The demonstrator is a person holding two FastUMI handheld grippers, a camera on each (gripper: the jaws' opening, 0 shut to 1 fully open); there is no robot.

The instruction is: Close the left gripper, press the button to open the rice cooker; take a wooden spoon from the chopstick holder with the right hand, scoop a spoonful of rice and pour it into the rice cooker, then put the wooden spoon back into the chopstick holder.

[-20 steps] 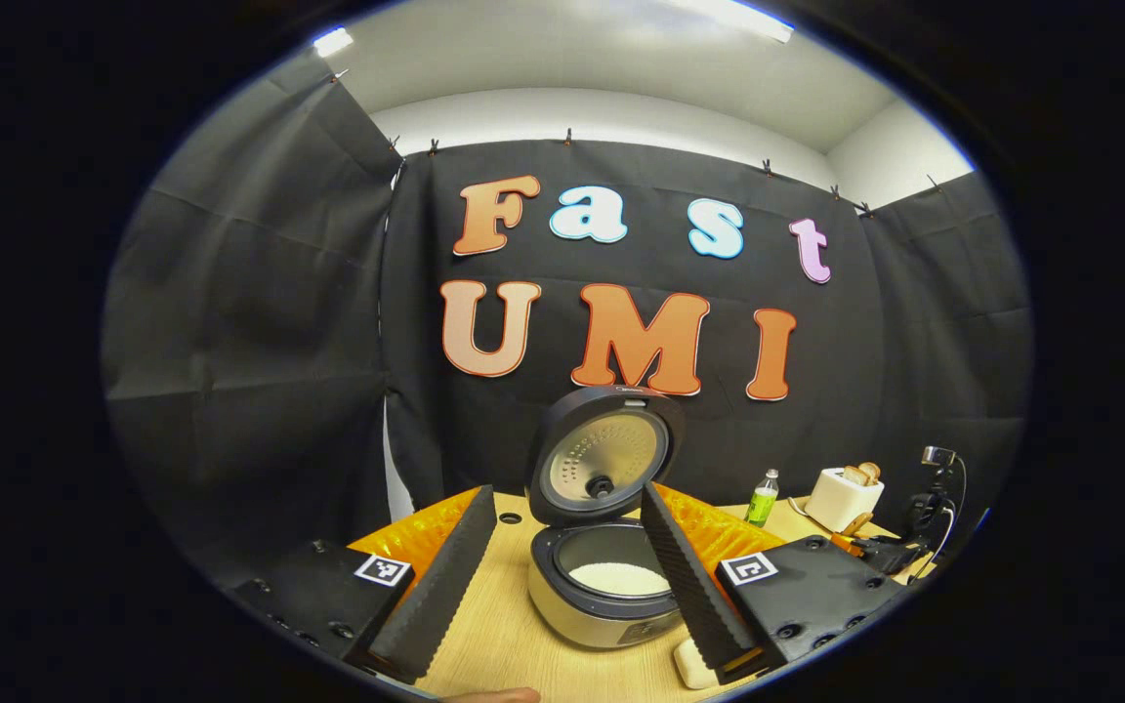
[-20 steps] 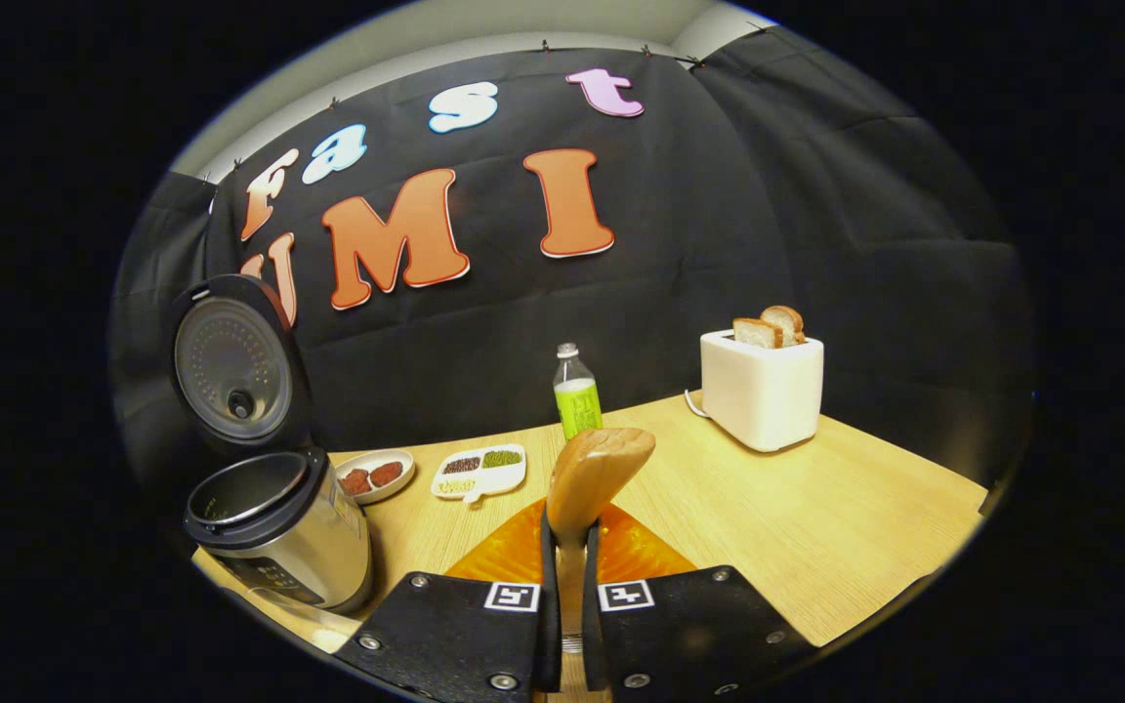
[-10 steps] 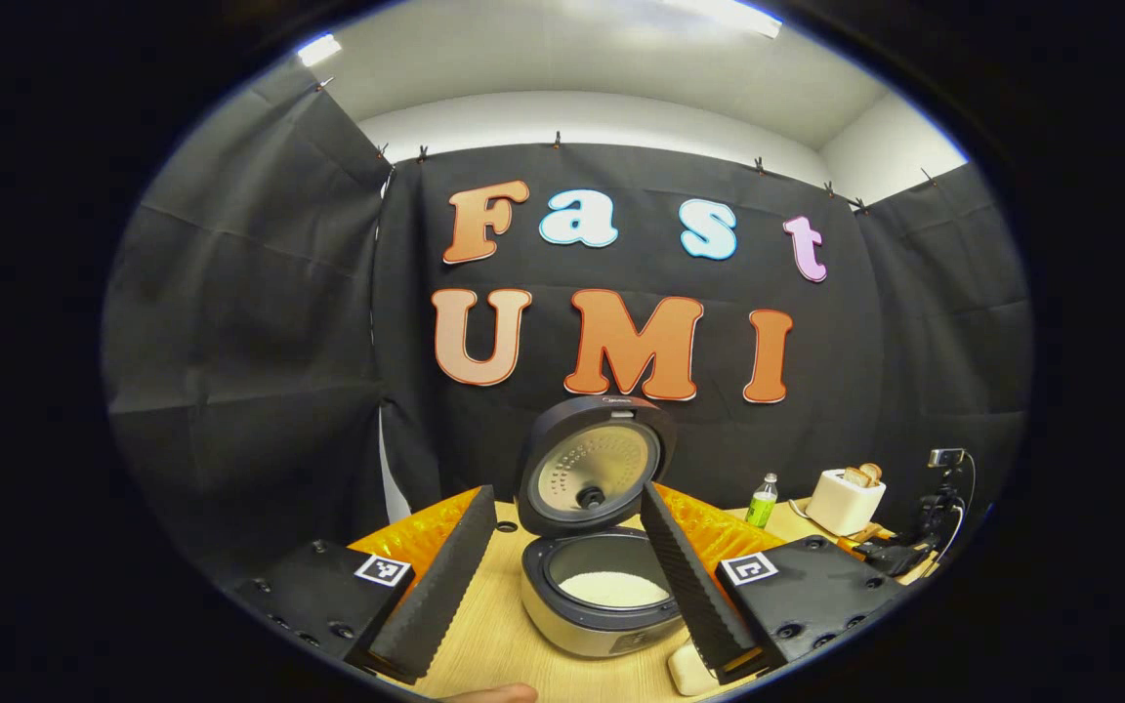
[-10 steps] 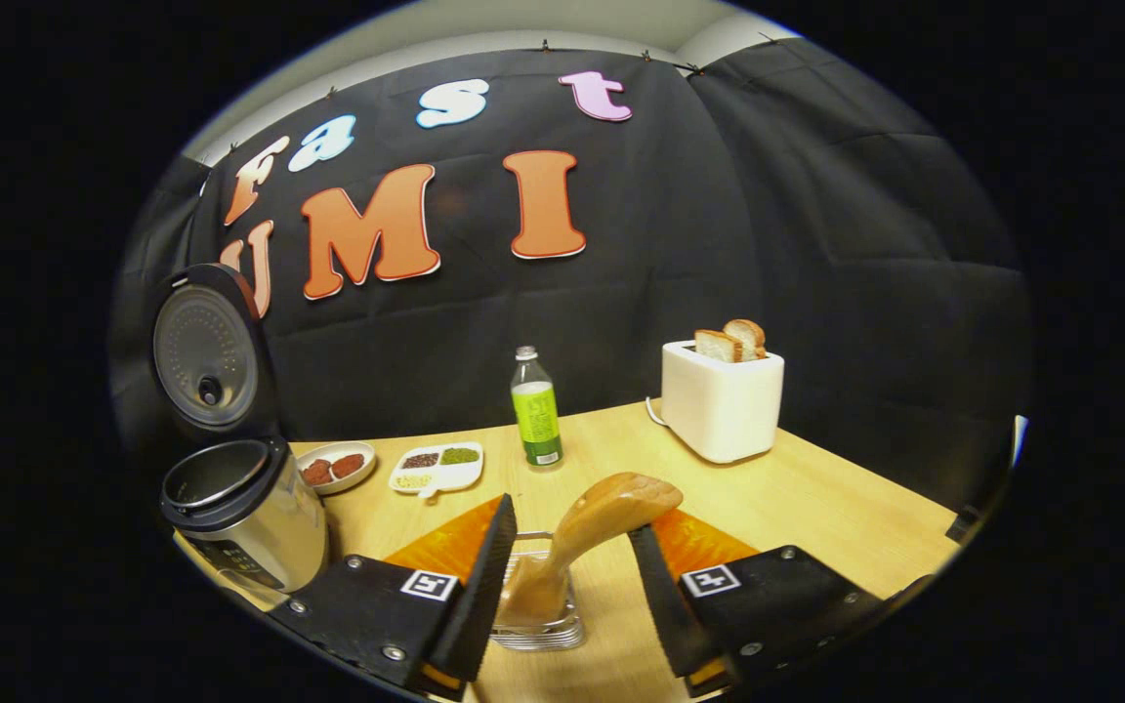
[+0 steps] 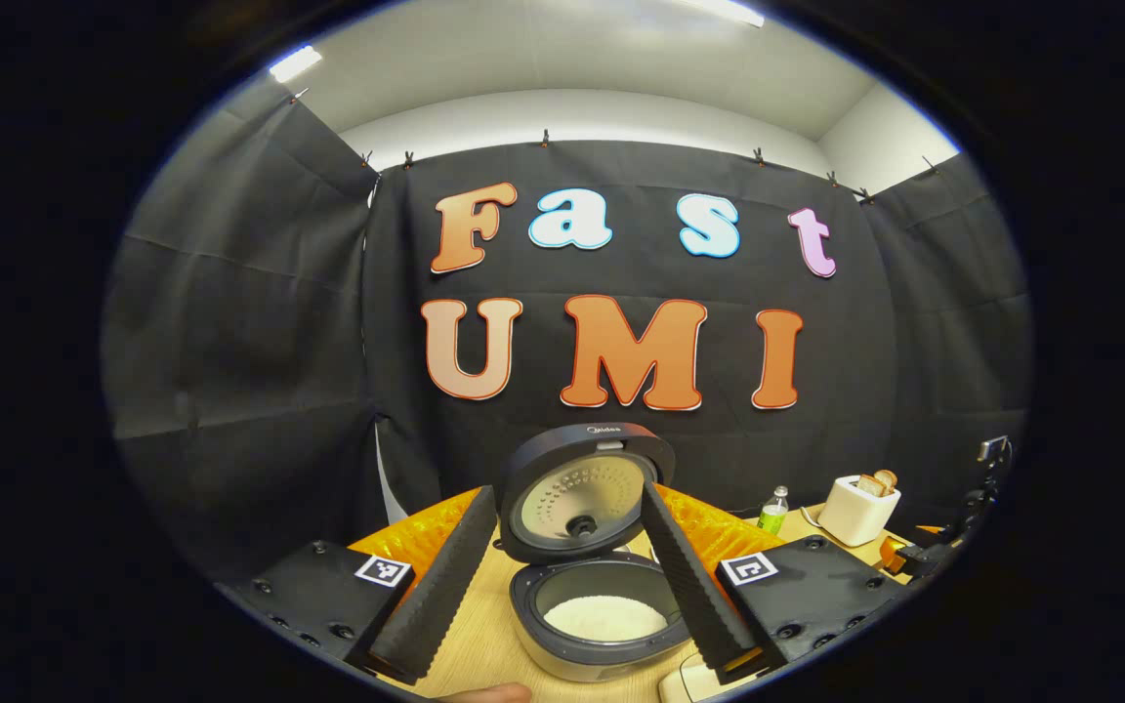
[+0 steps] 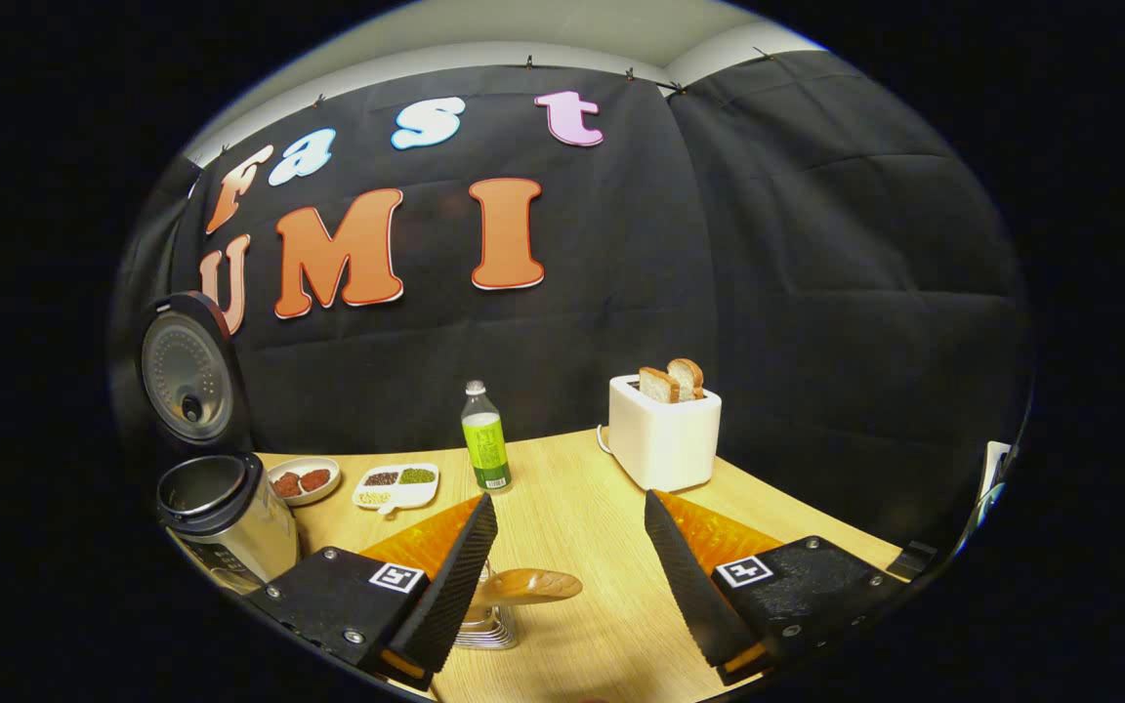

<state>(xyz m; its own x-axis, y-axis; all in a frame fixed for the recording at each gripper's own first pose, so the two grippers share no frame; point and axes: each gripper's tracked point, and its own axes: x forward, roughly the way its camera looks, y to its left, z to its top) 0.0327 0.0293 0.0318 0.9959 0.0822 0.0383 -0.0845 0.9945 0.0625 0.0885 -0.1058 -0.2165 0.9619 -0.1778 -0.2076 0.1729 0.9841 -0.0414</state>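
Note:
The rice cooker [image 5: 592,649] stands with its lid [image 5: 582,488] raised and white rice [image 5: 604,617] in the pot. My left gripper [image 5: 562,600] hangs open in front of it, fingers either side of the pot. In the right gripper view the cooker [image 6: 221,513] is at far left. My right gripper [image 6: 572,586] is open and drawn back above the table. The wooden spoon [image 6: 528,586] sits in the clear chopstick holder [image 6: 486,630], leaning right, just by my left finger and untouched.
On the wooden table [image 6: 582,517] stand a green bottle [image 6: 486,437], a white toaster [image 6: 665,434] with bread, a divided tray of grains [image 6: 396,485] and a small dish [image 6: 301,479]. A white object [image 5: 685,679] lies by the cooker's front. Black cloth walls close the booth.
My right gripper opened, let go of the wooden spoon in the holder and pulled back and up. My left gripper drew back slightly from the cooker.

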